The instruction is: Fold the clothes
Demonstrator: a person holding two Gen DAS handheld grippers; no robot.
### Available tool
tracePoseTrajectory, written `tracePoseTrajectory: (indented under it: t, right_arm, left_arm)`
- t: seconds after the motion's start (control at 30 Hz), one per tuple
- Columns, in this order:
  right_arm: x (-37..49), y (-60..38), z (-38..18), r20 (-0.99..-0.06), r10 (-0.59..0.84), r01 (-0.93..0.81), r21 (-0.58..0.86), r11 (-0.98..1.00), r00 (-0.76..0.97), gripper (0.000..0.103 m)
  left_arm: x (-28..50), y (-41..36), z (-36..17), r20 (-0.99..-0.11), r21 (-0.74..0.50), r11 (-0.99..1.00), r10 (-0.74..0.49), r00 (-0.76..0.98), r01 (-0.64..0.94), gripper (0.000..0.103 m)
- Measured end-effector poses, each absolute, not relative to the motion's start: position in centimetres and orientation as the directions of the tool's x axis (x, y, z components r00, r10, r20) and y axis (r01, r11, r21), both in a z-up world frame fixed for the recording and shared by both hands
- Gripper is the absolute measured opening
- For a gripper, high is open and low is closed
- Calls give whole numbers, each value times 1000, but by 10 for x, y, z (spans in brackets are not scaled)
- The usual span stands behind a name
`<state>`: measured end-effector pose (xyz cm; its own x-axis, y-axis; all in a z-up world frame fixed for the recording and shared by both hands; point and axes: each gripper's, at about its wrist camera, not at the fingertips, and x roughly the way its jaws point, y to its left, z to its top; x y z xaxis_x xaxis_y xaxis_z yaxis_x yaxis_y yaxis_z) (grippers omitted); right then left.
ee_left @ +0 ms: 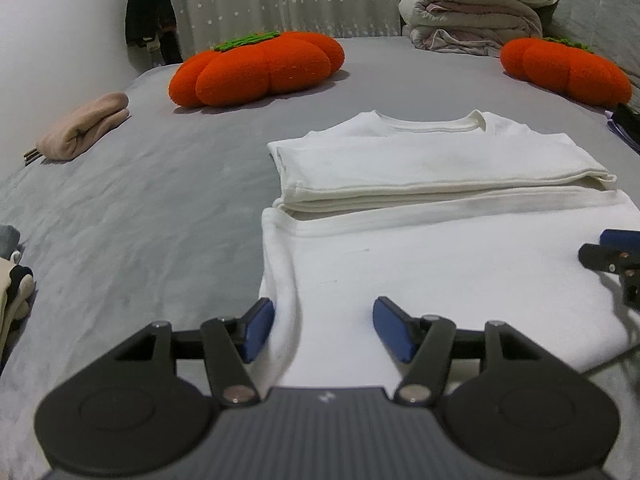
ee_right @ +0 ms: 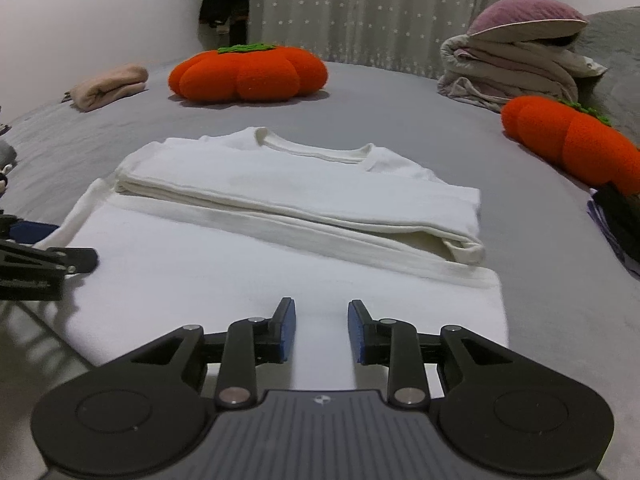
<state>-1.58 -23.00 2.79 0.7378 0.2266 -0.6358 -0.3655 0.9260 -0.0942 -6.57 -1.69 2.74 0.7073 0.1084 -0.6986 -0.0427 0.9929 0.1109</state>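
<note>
A white long-sleeved top (ee_left: pixel 440 248) lies flat on the grey bed (ee_left: pixel 140 220), collar at the far end, both sleeves folded across its chest in a band (ee_left: pixel 432 172). My left gripper (ee_left: pixel 324 328) is open, its pads straddling the top's near left edge. My right gripper (ee_right: pixel 322 330) is open over the near right part of the top (ee_right: pixel 280 248), close to its hem. Each gripper shows at the side of the other's view: the right gripper (ee_left: pixel 612 258), the left gripper (ee_right: pixel 48 260).
Two orange pumpkin cushions (ee_left: pixel 256 68) (ee_left: pixel 568 70) lie at the far side. A rolled pink garment (ee_left: pixel 84 126) lies far left. A stack of bedding with a purple pillow (ee_left: pixel 472 16) stands at the back right. Other clothes lie at the left edge (ee_left: pixel 14 292) and right edge (ee_right: pixel 618 220).
</note>
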Motion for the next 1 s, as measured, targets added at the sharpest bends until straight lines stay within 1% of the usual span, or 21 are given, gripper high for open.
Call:
tracePoseTrajectory:
  t: [0.33,0.5,0.53,0.57,0.63,0.8,1.0]
  right_arm:
    - [-9,-251,29,-634,160,-297,-116,948,756,28]
    - [-4,-272,31,-639,172,-266,-52,963,750,25]
    - [-5,-273,33,-635,165,-256,-53,965,754,26]
    - [-7,-275,35,-631,154,-244,-57,968,760,30]
    - [-12,-279,39,-623,139,-225,-61,972,769,30]
    - [-25,-293,49,-628,168,-224,-10,975,760,30]
    - [-41,-291,45,-656,214,-281,3,960,724,30]
  left_arm:
    - [-66,-14,27,-695,115,992,112,710,-44,59]
    - [-73,-3,32,-697,84,995,93,711,-48,58]
    - [-76,2,34,-695,68,997,80,715,-45,57]
    - [-80,6,36,-692,53,998,67,719,-42,56]
    - [-88,15,41,-685,24,999,40,728,-32,56]
    - [-108,23,52,-652,4,1000,0,758,4,56]
    - [-116,12,43,-644,42,997,-24,765,67,56]
